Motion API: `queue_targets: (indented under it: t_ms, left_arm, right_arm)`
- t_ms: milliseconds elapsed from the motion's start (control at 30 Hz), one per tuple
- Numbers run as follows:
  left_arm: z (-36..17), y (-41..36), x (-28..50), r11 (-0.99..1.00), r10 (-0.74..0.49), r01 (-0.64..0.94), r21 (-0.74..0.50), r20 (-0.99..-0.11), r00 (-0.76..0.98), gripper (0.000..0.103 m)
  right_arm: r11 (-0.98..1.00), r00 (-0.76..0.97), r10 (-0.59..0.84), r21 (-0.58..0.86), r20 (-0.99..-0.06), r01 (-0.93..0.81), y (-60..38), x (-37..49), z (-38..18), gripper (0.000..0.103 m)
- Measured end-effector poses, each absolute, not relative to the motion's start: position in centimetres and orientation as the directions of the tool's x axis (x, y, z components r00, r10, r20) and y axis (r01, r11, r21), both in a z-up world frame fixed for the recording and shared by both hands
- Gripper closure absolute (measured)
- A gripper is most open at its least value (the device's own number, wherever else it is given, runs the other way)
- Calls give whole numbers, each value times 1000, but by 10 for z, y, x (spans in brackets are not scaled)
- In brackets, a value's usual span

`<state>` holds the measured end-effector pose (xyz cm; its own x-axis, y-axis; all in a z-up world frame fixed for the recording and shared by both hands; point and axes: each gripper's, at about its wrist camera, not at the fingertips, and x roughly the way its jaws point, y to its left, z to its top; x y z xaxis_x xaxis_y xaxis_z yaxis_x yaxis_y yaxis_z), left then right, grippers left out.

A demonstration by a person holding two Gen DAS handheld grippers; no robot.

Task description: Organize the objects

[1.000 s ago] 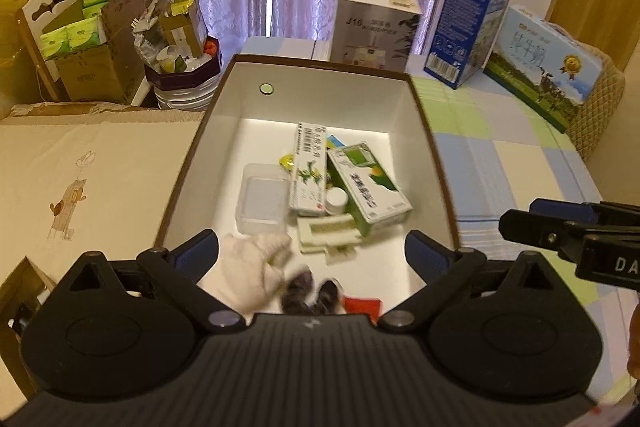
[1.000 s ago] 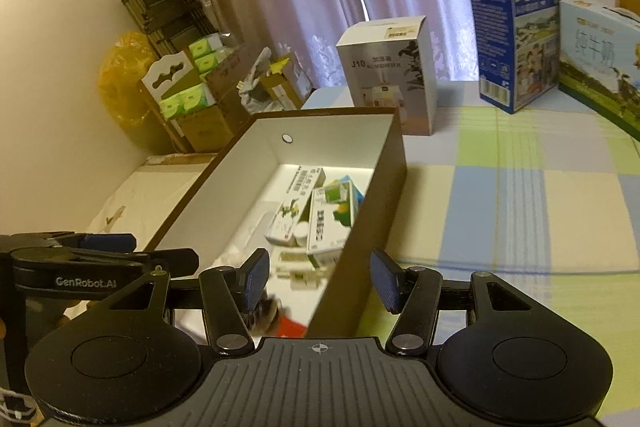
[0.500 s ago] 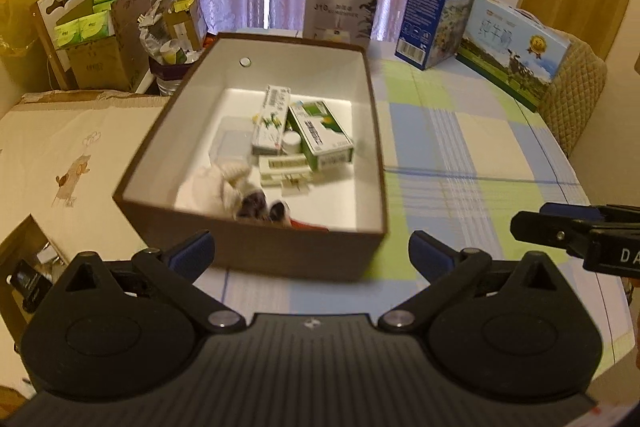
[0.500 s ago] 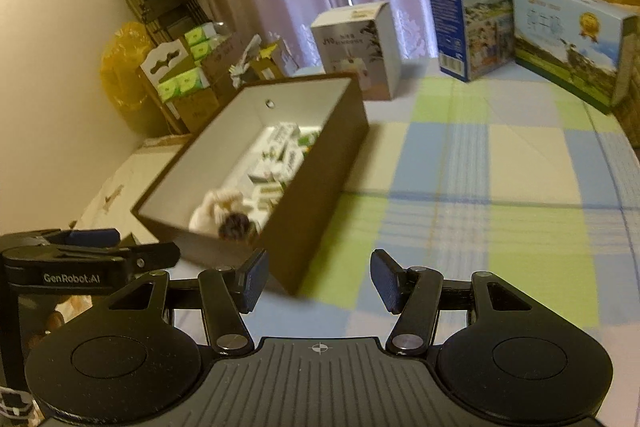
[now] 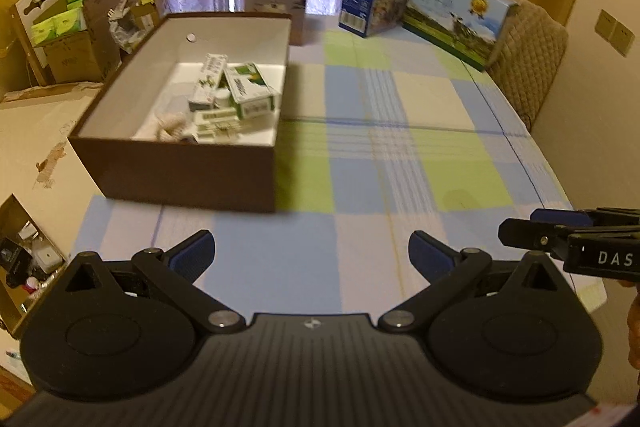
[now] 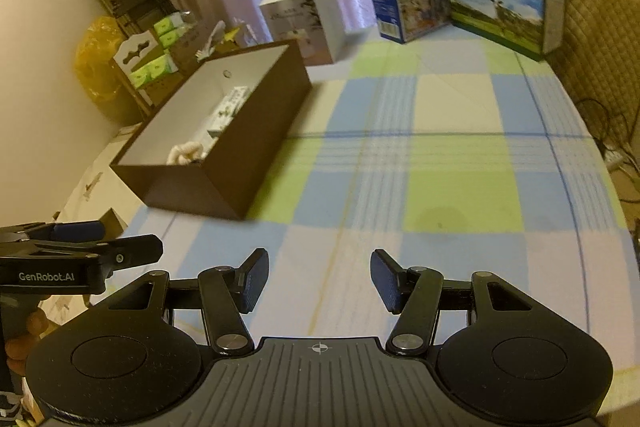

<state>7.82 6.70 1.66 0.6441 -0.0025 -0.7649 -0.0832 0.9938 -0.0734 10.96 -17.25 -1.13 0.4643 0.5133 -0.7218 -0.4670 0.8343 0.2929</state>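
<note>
Both grippers have pulled back from the brown box [image 5: 184, 179], which now sits far ahead at the left edge of the table [image 5: 400, 187]. Inside it lie green and white packets [image 5: 248, 95], a small white bottle [image 5: 221, 100] and a white cloth [image 5: 170, 125]. The left gripper [image 5: 310, 257] has its fingers wide apart and empty. The right gripper [image 6: 319, 281] has its fingers about half open, holding nothing.

Two wrist fisheyes angled down across the checked surface [image 5: 400, 155], side by side, sharing the brown box [image 5: 192, 167] at left
</note>
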Motion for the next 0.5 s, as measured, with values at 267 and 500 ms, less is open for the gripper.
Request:
queue_targets:
  t_ms: [267, 500]
  left_arm:
    - [12, 37, 55, 995, -16, -67, -74, -778, 628, 1]
    - [9, 22, 42, 996, -22, -56, -72, -786, 618, 1]
  right_arm:
    - [847, 470, 496, 286, -730, -448, -202, 84, -11, 49]
    - [849, 471, 494, 291, -731, -441, -215, 69, -8, 49]
